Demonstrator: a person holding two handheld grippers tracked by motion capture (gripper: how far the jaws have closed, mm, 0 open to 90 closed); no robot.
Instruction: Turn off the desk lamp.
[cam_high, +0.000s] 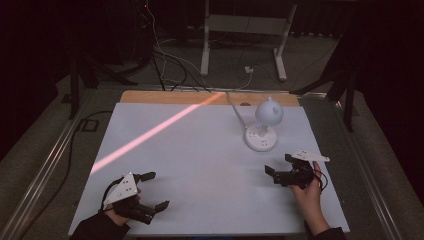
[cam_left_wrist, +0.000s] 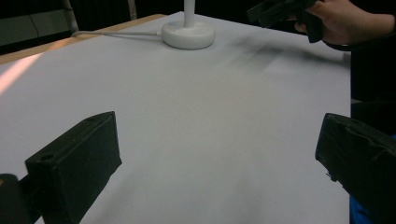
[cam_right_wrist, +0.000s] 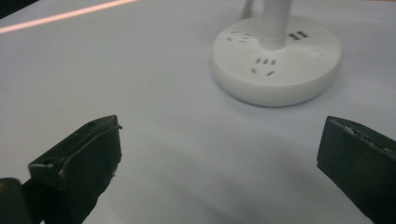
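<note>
High view: a white table top lies under dim light, with a pinkish streak of light running slantwise from the far wooden edge toward the near left.
Lamp: a white desk lamp stands at the far right of the table, its round head on a short stem above a round base with socket holes; a white cord runs from the base to the far edge.
Left gripper: the left gripper is at the near left corner, held in the person's left hand, a grey three-cornered plate on top; its jaws stand wide apart with nothing between them.
Right gripper: the right gripper is at the right side of the table, held in the right hand; its jaws are apart and empty.
Lamp against the right jaws: in the right gripper view the base lies near, ahead of the gap between the two black jaws and toward the right one, touching neither.
Lamp against the left jaws: in the left gripper view the base is well apart, far across the bare table, ahead of the gap.
Other hand: the left gripper view also has the right hand and its gripper at the top right, above the table.
</note>
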